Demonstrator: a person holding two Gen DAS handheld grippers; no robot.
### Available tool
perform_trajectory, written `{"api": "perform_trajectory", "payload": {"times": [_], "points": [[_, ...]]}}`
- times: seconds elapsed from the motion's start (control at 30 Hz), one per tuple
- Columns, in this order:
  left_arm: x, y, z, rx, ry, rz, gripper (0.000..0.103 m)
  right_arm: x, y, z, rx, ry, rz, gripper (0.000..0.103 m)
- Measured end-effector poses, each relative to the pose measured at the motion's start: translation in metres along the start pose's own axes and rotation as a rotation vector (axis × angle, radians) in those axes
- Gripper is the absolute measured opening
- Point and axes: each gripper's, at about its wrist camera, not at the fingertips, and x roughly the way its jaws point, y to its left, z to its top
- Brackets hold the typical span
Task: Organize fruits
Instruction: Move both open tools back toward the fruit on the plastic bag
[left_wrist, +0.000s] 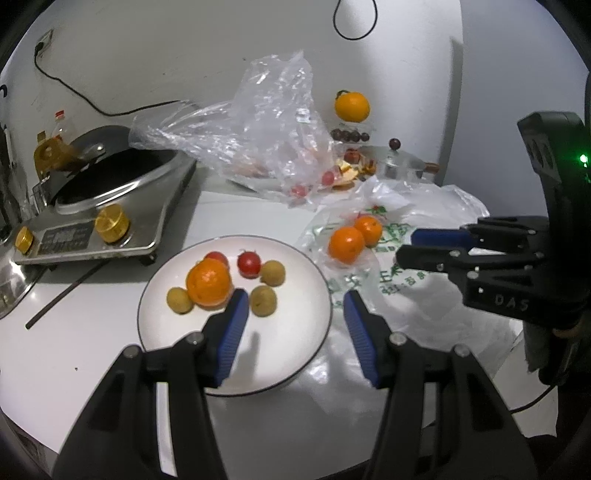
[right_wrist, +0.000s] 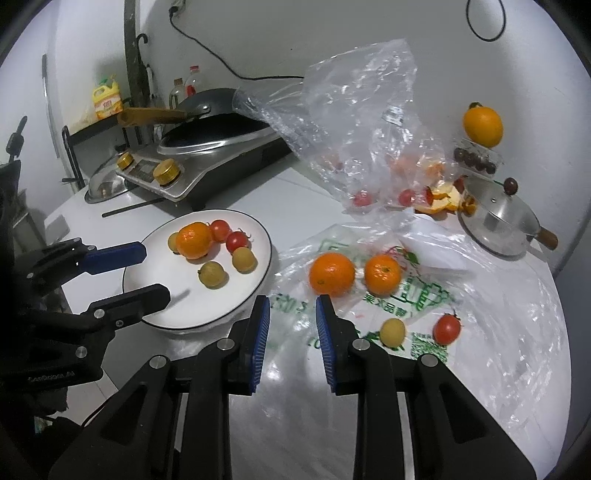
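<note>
In the left wrist view, the left gripper (left_wrist: 293, 314) is hovering with jaws spread wide and nothing between them over the lower part of the white plate (left_wrist: 303, 354), an orange (left_wrist: 208, 282) sitting just above its left finger.

In the right wrist view, the right gripper (right_wrist: 293, 325) is hanging spread and empty at frame centre, two oranges (right_wrist: 331, 274) lying just above it on the printed bag (right_wrist: 424, 299).
</note>
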Motion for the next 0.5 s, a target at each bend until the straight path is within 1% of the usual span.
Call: {"api": "perform_trajectory", "payload": {"times": [0.5], "points": [[0.009,-0.037,0.007,0.055,0.017,-0.017,0.055,-0.021,-0.039,-0.021,0.062,-0.021,-0.035,0.028]]}}
